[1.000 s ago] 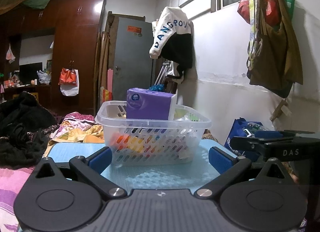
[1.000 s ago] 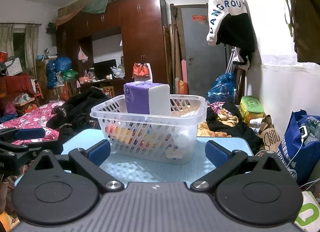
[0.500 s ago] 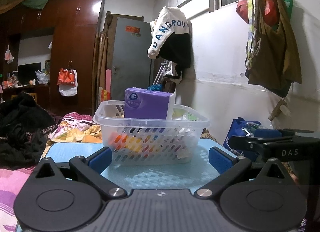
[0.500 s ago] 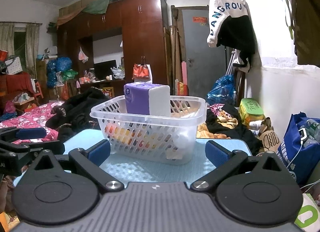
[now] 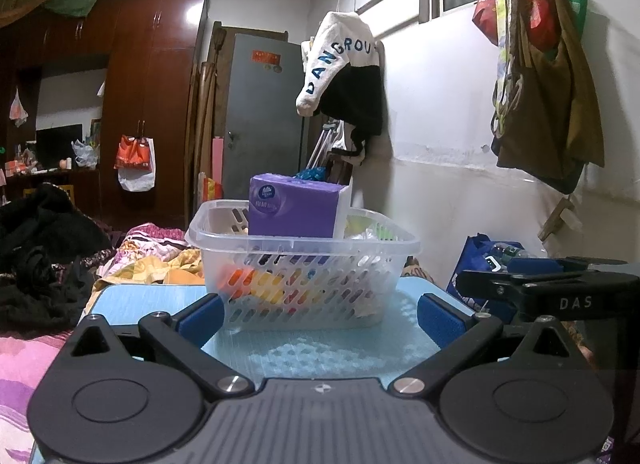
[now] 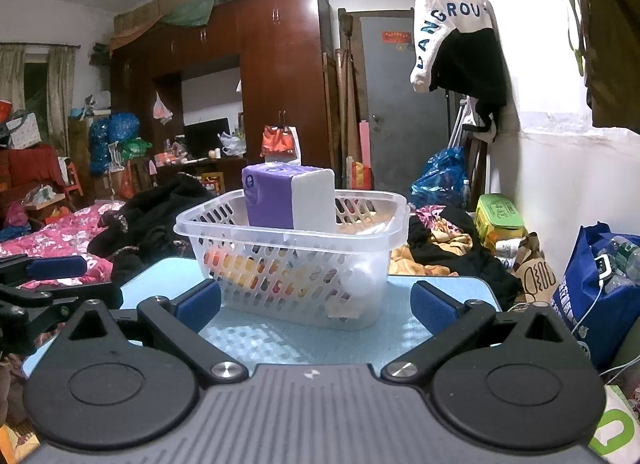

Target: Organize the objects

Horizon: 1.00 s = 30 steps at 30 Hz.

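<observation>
A clear plastic basket (image 5: 304, 264) (image 6: 288, 260) stands on a small light-blue table (image 5: 320, 348) (image 6: 304, 336). A purple tissue pack (image 5: 294, 206) (image 6: 280, 200) sticks up out of it, above colourful items seen through the slots. My left gripper (image 5: 320, 316) is open and empty, level with the table, just in front of the basket. My right gripper (image 6: 316, 302) is open and empty, also in front of the basket. The right gripper shows at the right of the left wrist view (image 5: 552, 288); the left gripper shows at the left of the right wrist view (image 6: 44, 284).
A bed with pink bedding (image 6: 52, 236) and dark clothes (image 5: 36, 264) lies to the left. A blue bag (image 6: 596, 296) and a green box (image 6: 500, 216) sit by the white wall on the right. A wardrobe (image 5: 152, 104) and grey door (image 5: 264, 112) stand behind.
Both grippers have drawn back slightly from the basket; it looks a little smaller. Both stay open and empty.
</observation>
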Available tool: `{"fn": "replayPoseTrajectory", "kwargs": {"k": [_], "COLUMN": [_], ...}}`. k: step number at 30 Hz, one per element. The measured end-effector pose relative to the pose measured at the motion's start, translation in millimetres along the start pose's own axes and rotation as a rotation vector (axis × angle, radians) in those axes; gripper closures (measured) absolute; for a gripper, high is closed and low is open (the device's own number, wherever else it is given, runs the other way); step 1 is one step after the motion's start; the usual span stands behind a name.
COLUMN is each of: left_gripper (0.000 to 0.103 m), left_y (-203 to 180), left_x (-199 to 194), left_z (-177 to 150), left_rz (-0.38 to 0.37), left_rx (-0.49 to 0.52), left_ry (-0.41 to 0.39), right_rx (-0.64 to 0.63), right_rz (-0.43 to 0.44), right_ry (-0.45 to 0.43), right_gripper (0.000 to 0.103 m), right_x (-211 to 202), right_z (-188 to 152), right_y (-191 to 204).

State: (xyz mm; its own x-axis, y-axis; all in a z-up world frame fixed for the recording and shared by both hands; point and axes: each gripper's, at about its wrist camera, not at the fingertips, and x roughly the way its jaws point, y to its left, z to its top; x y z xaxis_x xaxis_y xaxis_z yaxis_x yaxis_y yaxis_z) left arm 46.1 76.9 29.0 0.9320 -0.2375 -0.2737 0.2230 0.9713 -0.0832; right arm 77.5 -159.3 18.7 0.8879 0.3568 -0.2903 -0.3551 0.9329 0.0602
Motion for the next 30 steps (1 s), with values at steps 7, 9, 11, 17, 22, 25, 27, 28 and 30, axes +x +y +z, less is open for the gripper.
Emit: {"fn": "replayPoseTrajectory", "kwargs": {"k": [7,9,11,17,22,25,27,28,30], "left_gripper": [0.0,0.0,0.0,0.0,0.0,0.0,0.0,0.0,0.0], "left_y": [0.2,-0.1,-1.4,-3.9,-4.3,-5.3,-6.7,-7.3,-8.4], "left_x": [1.1,1.7,2.7,2.0,1.9,2.2,2.8,3.1,3.6], "left_z": [-1.1,-1.6,-2.1,-3.1,-3.4,-4.0,-4.5,-4.5,-5.1], "left_rz": [0.003,0.003,0.005,0.002,0.004,0.0,-0.001,-0.002,-0.006], "left_rx": [0.003,0.006,0.009,0.018,0.018,0.02,0.023,0.024,0.027], "left_ry": [0.002,0.004,0.007,0.008,0.009,0.009,0.01,0.01,0.011], "right_rx": [-0.007,-0.012,-0.012,-0.024,-0.031,-0.03,-0.029,-0.029,-0.029], "right_rz": [0.0,-0.001,-0.001,0.009,0.013,0.013,0.013,0.013,0.013], "right_ry": [0.006,0.005,0.007,0.005,0.009,0.011,0.013,0.013,0.013], "right_gripper": [0.0,0.0,0.0,0.0,0.0,0.0,0.0,0.0,0.0], "right_x": [1.0,0.6,0.8,-2.3,-1.3,-0.7,0.1,0.0,0.1], "right_z": [-1.4,-1.8,-1.9,-3.1,-3.9,-4.3,-4.4,-4.8,-4.7], "right_y": [1.3,2.1,1.7,2.1,3.5,3.4,2.6,2.5,2.2]}}
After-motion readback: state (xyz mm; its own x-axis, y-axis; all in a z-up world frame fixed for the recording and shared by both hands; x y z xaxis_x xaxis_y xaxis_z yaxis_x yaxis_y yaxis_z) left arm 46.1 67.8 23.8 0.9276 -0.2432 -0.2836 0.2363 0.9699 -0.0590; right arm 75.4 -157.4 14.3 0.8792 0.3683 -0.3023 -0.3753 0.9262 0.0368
